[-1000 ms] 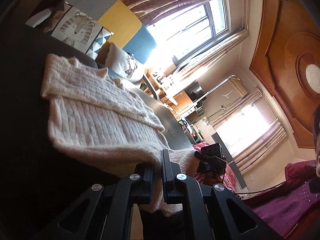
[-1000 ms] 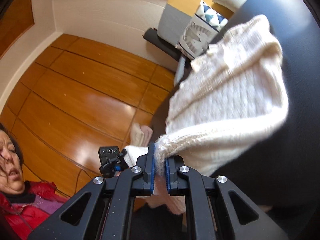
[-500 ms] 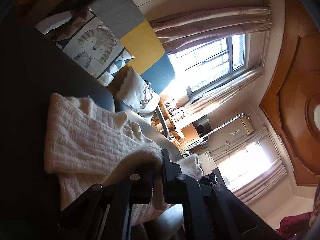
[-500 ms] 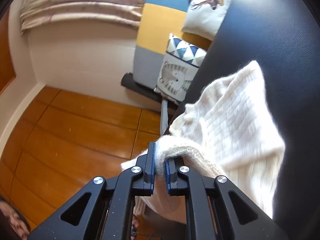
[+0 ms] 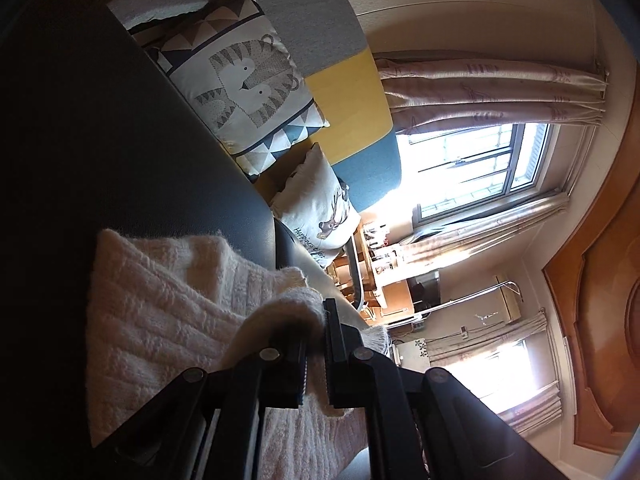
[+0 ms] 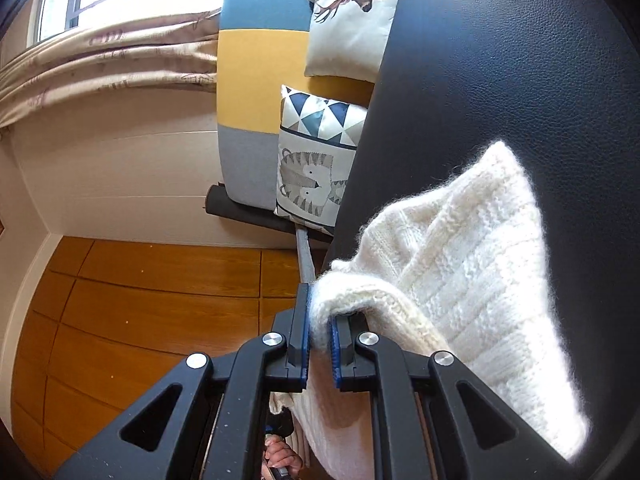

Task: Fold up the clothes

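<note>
Both my grippers, left (image 5: pixel 316 344) and right (image 6: pixel 318 340), are pinching the sweater (image 6: pixel 472 280) hem; knit is hiding my left fingertips at frame bottom.

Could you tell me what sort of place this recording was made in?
Most likely a home living room. Printed throw pillows lean against a colour-block sofa back, pleated curtains frame a bright window, and a cream knit sweater lies on a dark leather-look surface.

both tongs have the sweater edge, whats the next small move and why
Probably carry the pinched edge a little further over and lower it onto the layer below. Both the left tongs and right tongs are shut on the sweater, whose held edge arches above the part lying on the black table.
</note>
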Available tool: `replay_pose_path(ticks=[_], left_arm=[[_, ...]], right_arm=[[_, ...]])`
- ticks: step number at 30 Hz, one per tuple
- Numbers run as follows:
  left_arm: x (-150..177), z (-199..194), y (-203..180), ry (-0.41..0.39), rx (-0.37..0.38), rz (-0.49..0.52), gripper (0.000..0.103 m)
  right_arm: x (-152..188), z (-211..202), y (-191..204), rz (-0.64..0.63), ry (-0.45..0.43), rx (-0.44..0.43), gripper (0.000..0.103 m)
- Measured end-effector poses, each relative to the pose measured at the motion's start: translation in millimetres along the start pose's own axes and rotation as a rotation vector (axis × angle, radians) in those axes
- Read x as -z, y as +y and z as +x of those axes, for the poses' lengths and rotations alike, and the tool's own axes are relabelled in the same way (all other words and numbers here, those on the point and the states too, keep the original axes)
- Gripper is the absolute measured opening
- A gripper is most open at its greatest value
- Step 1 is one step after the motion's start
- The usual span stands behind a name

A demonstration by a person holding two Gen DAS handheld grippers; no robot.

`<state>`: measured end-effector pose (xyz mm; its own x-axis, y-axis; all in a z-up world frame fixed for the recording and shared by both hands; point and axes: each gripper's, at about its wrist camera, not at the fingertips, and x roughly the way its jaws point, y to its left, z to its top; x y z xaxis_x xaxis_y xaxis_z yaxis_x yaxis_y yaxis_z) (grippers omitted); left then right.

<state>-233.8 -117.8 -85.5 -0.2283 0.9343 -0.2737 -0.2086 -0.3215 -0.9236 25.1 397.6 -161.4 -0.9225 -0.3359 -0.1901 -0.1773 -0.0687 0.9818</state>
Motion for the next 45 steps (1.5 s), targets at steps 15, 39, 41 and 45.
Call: replay_pose_path(ticks=[15,39,41,45], left_arm=[[-27.4,36.8,65.0,-0.035,-0.052,-0.306,0.019],[47.7,33.2,-6.5,-0.026,-0.707,0.526,0.027],[57.0,39.2,-9.7,-0.015,-0.762,0.607,0.028],[69.3,34.3,-13.6,-0.002,-0.798,0.607,0.028]], right_arm=[[-28.5,38.6,-17.0,0.128,-0.054,-0.004,0.051],[86.4,106.0,34.3,-1.044,0.089,0.817,0.061],[90.4,103.6,33.9,-1.037,0.081,0.822,0.061],[104.4,90.1,32.6,-1.023,0.086,0.824,0.061]])
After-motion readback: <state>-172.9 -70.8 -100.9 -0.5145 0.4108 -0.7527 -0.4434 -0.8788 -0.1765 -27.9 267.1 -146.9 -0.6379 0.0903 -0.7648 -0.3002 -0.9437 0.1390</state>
